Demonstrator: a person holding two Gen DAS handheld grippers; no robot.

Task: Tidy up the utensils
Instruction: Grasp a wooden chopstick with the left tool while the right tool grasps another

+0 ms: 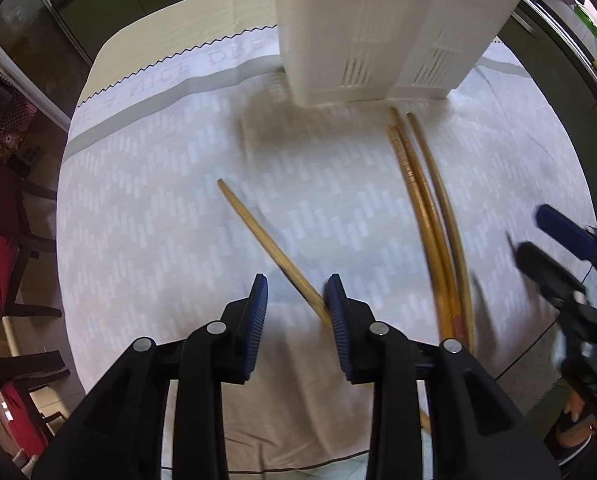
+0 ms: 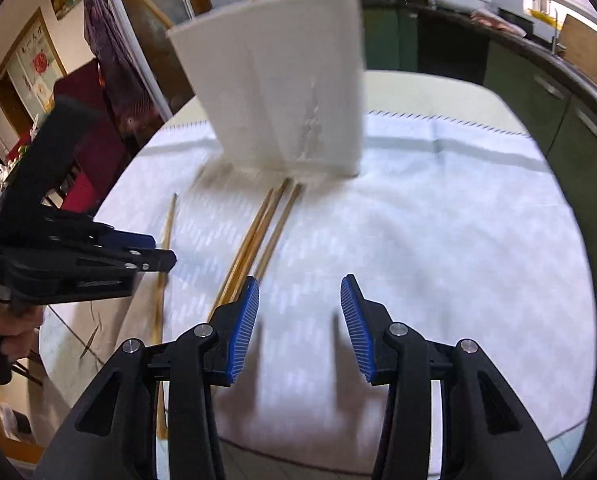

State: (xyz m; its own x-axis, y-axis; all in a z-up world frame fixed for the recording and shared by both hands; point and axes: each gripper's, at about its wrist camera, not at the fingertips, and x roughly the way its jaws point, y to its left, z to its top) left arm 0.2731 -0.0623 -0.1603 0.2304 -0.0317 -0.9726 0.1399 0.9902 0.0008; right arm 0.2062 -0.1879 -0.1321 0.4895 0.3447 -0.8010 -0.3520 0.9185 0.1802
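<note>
A white slotted utensil holder [image 1: 382,28] stands on the table's far side; it shows in the right wrist view [image 2: 286,92] with chopstick ends sticking out of its top. Three darker wooden chopsticks [image 1: 430,216] lie together in front of it, also in the right wrist view [image 2: 258,232]. A single lighter chopstick [image 1: 270,244] lies apart to their left. My left gripper [image 1: 296,304] is open over that chopstick's near end, which passes by its right pad [image 1: 336,312]. My right gripper [image 2: 300,320] is open and empty above the cloth, right of the three chopsticks.
A white patterned cloth [image 1: 158,220] covers the round table. Dark chairs with red cushions [image 1: 2,264] stand at the left. Green cabinets and a counter with kitchen items [image 2: 498,40] run behind. My right gripper [image 1: 566,256] shows at the left wrist view's right edge.
</note>
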